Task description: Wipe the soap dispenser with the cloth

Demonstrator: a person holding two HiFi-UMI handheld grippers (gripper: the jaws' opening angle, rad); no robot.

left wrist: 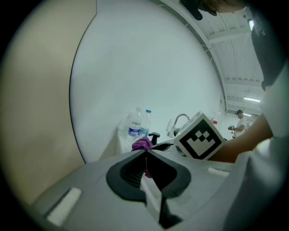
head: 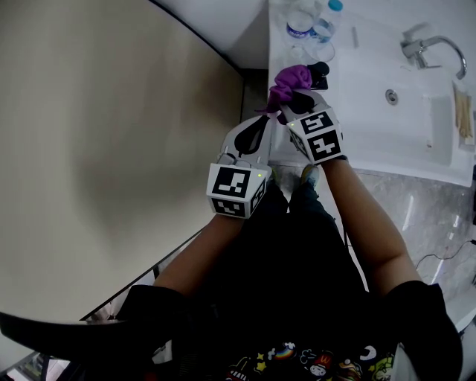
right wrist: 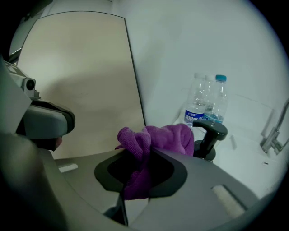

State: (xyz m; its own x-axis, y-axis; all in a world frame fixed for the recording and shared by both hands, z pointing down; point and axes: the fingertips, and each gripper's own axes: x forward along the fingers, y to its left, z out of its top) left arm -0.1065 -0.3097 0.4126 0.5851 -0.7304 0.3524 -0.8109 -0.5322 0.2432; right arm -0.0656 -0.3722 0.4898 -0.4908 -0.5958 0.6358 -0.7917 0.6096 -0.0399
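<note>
Head view: both grippers are held out side by side over the near edge of a white sink (head: 372, 126). The right gripper (head: 292, 104) carries a bunched purple cloth (head: 290, 79) at its tip, and the cloth lies against the black pump of the soap dispenser (head: 319, 72). The left gripper (head: 262, 125) sits just beside the right one, a little nearer the person. Two water bottles (head: 311, 21) stand behind the dispenser, and a faucet (head: 430, 47) is off to the right.

Left gripper view: the jaws are pressed together with nothing held between them. The cloth and pump show beyond the tips.

Right gripper view: the jaws are clamped on the cloth — a fold hangs down between them and the rest bulges above, touching the pump's left side.
</note>
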